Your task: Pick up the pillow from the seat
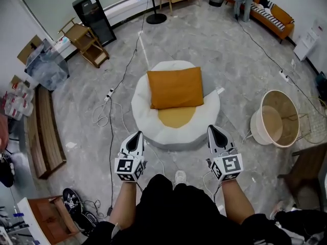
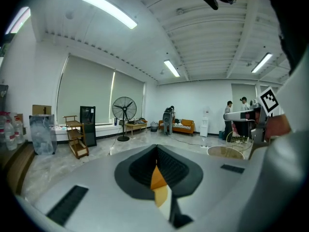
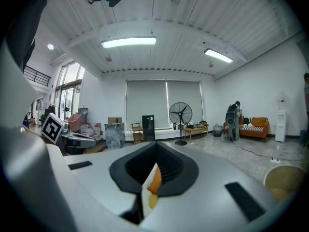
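1 pillow (image 1: 175,88) lies on 1 seat (image 1: 144,120); left gripper (image 1: 135,137) and right gripper (image 1: 215,132) both clenched empty.

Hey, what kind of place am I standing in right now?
Likely a big open office or lab workspace, not a home: ceiling strip lights, a pedestal fan, an orange sofa, and power cables trailing across the floor.

Head view looks steeply down; both gripper views share the fan (image 2: 123,111).
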Available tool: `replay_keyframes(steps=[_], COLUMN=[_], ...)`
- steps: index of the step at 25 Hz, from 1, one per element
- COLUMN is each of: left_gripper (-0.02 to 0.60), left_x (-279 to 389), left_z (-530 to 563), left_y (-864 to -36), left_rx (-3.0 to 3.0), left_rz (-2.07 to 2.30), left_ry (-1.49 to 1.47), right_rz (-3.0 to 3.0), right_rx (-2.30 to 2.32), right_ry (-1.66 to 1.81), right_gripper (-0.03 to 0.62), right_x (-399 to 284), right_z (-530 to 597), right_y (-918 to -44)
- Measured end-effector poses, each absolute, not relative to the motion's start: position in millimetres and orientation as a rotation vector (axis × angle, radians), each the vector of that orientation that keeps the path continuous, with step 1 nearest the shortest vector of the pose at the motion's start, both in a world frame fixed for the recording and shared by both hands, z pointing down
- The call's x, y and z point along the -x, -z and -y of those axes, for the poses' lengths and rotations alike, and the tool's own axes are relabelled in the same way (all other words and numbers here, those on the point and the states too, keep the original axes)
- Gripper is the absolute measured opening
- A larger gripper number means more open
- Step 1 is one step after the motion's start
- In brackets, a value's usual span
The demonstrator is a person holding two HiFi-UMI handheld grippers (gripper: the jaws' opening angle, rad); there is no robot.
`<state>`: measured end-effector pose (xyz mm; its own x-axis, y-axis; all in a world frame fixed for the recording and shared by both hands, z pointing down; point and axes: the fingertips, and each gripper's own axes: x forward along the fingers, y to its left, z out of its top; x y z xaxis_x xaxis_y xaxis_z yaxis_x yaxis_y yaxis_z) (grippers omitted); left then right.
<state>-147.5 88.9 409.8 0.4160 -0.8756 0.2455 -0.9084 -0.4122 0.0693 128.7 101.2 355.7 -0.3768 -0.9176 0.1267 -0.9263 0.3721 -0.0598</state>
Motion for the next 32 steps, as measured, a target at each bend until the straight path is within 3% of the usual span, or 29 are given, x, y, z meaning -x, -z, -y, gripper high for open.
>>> replay_keyframes(steps=[32], left_gripper=[0.012], left_x=[165], left_z=[183], left_y=[-447], left_rx=[-2.547], left_rz=[1.387], left_ry=[-0.317], right_rz=[2.329], right_rx=[-1.640], right_ry=[-0.363], right_gripper=[0.006], right_x=[-89], right_z=[157], right_y=[-439])
